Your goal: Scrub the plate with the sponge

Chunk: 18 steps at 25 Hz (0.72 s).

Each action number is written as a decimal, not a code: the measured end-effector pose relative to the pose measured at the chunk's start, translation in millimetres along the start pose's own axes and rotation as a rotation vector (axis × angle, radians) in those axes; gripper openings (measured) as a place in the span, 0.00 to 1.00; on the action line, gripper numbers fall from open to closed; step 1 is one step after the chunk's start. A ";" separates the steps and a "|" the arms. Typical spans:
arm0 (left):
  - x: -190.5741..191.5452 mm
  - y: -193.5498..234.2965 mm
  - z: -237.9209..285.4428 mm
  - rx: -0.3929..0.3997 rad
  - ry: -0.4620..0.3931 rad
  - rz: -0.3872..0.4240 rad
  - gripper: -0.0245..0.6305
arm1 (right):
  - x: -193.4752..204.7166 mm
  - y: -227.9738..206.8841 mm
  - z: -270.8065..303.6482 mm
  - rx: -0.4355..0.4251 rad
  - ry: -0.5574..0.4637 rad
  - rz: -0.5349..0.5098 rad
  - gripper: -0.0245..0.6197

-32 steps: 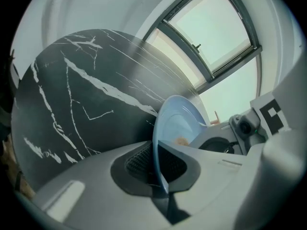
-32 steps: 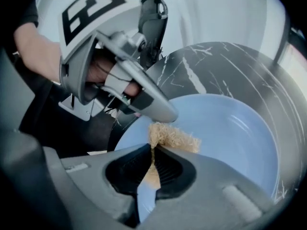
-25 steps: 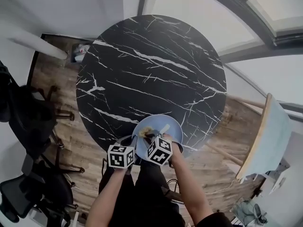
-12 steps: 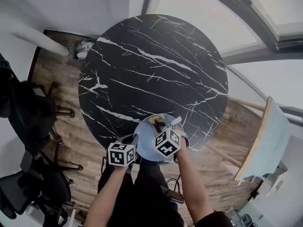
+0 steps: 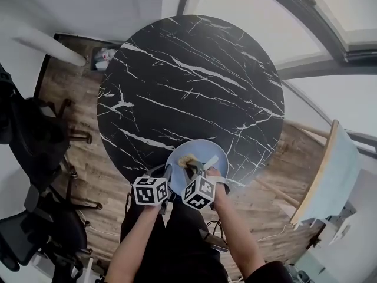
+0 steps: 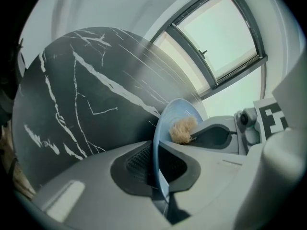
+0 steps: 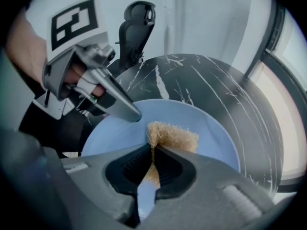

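A light-blue plate [image 5: 203, 153] lies at the near edge of the round black marble table [image 5: 188, 81]. My left gripper [image 5: 169, 171] is shut on the plate's near-left rim; in the left gripper view the plate [image 6: 178, 110] runs edge-on between the jaws [image 6: 157, 153]. My right gripper [image 5: 191, 168] is shut on a tan fibrous sponge [image 5: 187, 159] that presses on the plate's face. In the right gripper view the sponge [image 7: 173, 134] sticks out past the jaws [image 7: 152, 150] onto the plate [image 7: 213, 128], with the left gripper [image 7: 133, 114] clamped on the rim just beyond it.
Dark office chairs [image 5: 29, 140] stand on the wooden floor to the left of the table, and one chair [image 7: 136, 23] shows behind it. A pale board [image 5: 330, 170] leans at the right. The person's legs are under the table's near edge.
The right gripper pushed the sponge across the plate to its far side, then drew it back toward the near side. The left gripper kept its hold on the rim.
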<state>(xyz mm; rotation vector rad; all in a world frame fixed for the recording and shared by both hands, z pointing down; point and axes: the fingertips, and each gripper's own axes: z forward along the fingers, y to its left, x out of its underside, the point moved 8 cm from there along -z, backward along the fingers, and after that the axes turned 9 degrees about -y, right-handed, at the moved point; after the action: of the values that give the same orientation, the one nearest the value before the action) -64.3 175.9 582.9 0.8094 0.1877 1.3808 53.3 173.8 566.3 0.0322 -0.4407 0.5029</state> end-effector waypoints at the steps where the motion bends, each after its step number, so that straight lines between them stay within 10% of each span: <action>1: 0.1 0.2 0.0 -0.001 -0.001 -0.003 0.06 | 2.9 8.0 -0.4 -0.018 0.005 -0.005 0.08; 18: -0.8 -4.1 1.6 -0.003 0.011 0.073 0.06 | 39.7 78.1 -6.5 -0.370 0.095 -0.057 0.08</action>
<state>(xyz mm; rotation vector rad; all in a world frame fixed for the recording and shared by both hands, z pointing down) -60.2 174.6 581.3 0.8135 0.1662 1.4537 50.1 261.4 571.0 -0.3331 -0.4330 0.3592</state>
